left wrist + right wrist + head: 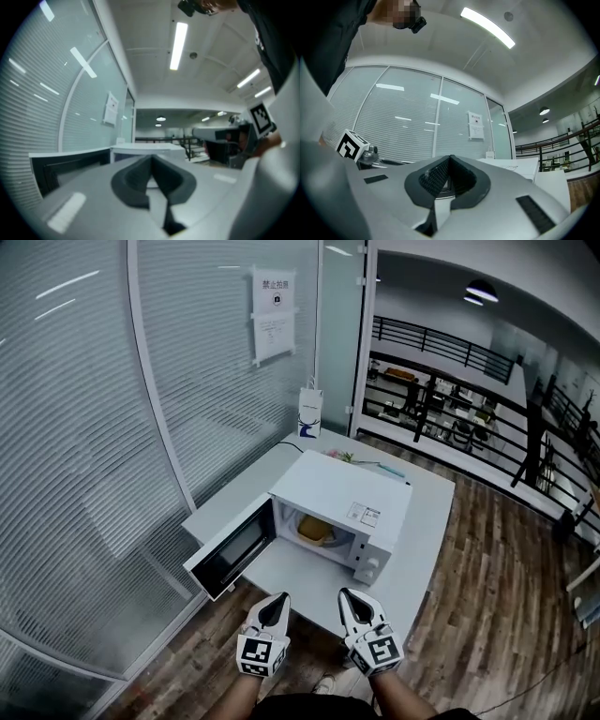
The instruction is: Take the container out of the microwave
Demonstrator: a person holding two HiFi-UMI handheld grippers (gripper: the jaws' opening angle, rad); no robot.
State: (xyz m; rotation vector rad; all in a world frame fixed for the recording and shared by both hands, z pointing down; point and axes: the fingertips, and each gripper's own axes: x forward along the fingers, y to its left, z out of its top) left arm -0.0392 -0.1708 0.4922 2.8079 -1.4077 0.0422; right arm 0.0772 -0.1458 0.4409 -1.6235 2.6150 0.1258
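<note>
Left gripper (278,598) and right gripper (350,595), closed and empty, face the microwave (342,493); open door (232,547) juts left, container (314,530) inside.

A striped glass wall (84,427) bearing a paper notice (273,315) stands beside a white counter (427,512) on a wood floor (497,596), with black railing (441,348) beyond and strip lights (178,44) overhead.
</note>
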